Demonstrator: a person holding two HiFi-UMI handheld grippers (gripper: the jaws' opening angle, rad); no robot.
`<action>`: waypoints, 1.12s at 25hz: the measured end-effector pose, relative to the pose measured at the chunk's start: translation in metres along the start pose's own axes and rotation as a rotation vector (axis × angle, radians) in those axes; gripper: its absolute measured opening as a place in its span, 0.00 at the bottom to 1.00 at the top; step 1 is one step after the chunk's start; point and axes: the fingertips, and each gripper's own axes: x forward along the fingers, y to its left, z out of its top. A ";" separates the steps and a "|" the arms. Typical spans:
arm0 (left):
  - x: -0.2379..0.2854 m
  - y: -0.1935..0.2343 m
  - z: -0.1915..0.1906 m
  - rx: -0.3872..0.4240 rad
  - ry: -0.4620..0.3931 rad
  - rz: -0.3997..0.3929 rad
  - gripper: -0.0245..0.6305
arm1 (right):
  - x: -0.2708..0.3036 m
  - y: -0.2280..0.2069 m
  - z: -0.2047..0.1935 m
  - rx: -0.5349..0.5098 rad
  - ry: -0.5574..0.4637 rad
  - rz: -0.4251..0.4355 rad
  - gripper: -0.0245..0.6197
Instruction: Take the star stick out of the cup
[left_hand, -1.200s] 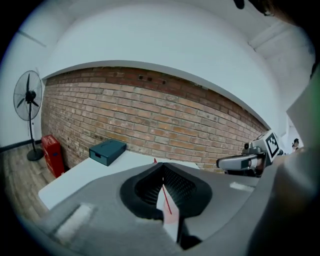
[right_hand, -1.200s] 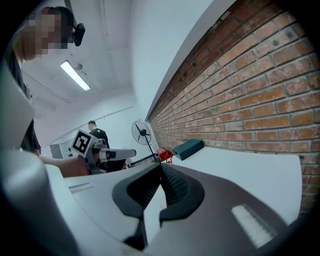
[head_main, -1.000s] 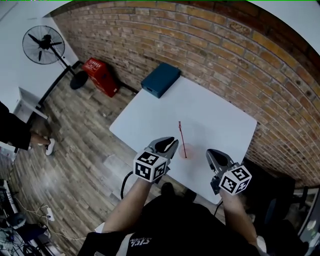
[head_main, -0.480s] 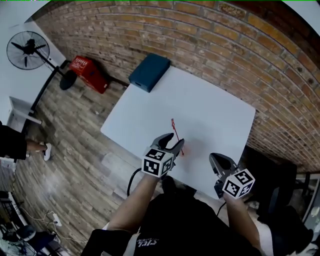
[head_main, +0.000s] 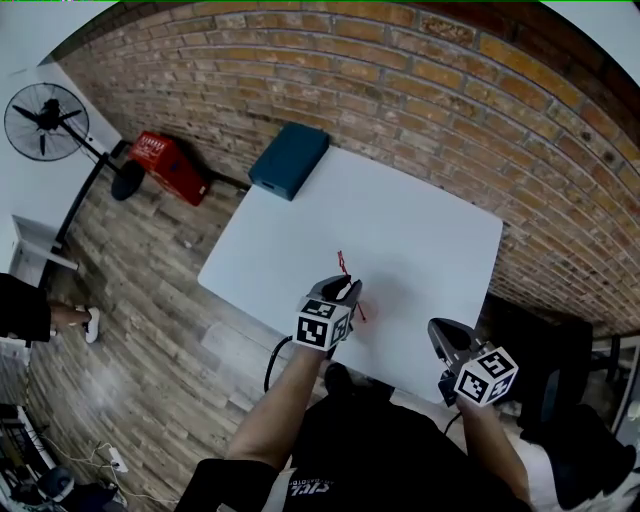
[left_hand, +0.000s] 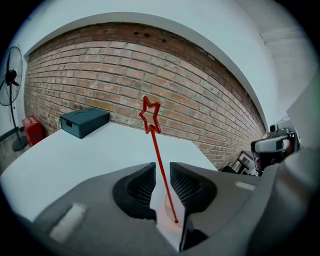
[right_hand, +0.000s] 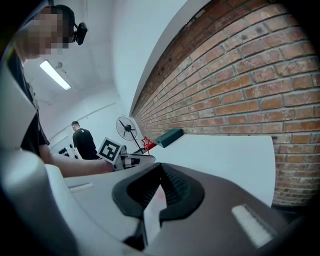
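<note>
Only one star stick (left_hand: 155, 146) is in play: a thin red rod topped by an open five-point outline. It leans up out of a single pale, translucent cup (left_hand: 171, 226) on the white bench (head_main: 410, 215). The left gripper (left_hand: 162, 172) sits right at it, its two ribbed dark fingers (left_hand: 141, 186) narrowly spread with the rod running up through the gap. No firm pinch shows, and the rod's foot is down inside the cup. The right gripper (right_hand: 160, 176) hangs off near the bench's edge, its fingers pressed together at the tips with nothing between them. One flat teal box (head_main: 290, 160) lies at the far corner by the brick wall (head_main: 420, 70). On the plank floor stand one red crate (head_main: 166, 163) and one pedestal fan (head_main: 42, 118).
</note>
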 end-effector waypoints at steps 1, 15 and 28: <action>0.000 0.000 0.000 -0.002 -0.005 0.002 0.18 | -0.001 0.000 0.000 -0.003 0.000 -0.001 0.04; -0.023 -0.016 0.024 -0.050 -0.090 0.009 0.07 | -0.022 0.012 0.015 -0.039 -0.044 -0.008 0.04; -0.106 -0.024 0.106 0.065 -0.244 0.103 0.07 | -0.017 0.019 0.060 -0.100 -0.126 0.030 0.04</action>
